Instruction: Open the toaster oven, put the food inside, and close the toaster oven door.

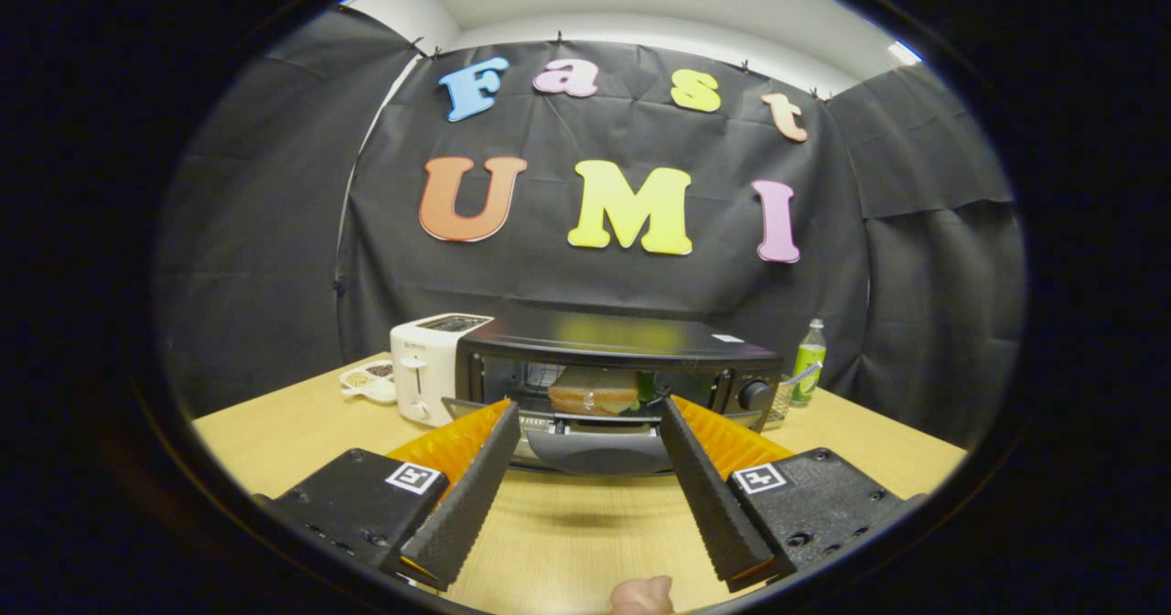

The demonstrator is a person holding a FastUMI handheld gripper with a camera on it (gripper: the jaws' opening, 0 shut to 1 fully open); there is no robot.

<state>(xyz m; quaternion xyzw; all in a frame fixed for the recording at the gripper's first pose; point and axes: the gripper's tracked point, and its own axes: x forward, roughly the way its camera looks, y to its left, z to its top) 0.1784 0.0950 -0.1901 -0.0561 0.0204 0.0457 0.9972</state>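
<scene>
Fingers: gripper (588, 411) spread wide, holding nothing, tips just short of the door.
Oven: black toaster oven (622, 359) on the light wooden surface (567, 533), its door (599, 446) dropped open.
Food: brown sandwich (595, 393) sits inside, beyond the fingers.
Beside: white pop-up toaster (425, 368) touching the oven; green bottle (809, 361) at its other end.

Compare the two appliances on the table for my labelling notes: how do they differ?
The toaster oven is black, wide and low, its door hanging open with food inside; the white toaster beside it is narrower and taller. Both stand on the wooden table, beyond the open gripper.
</scene>
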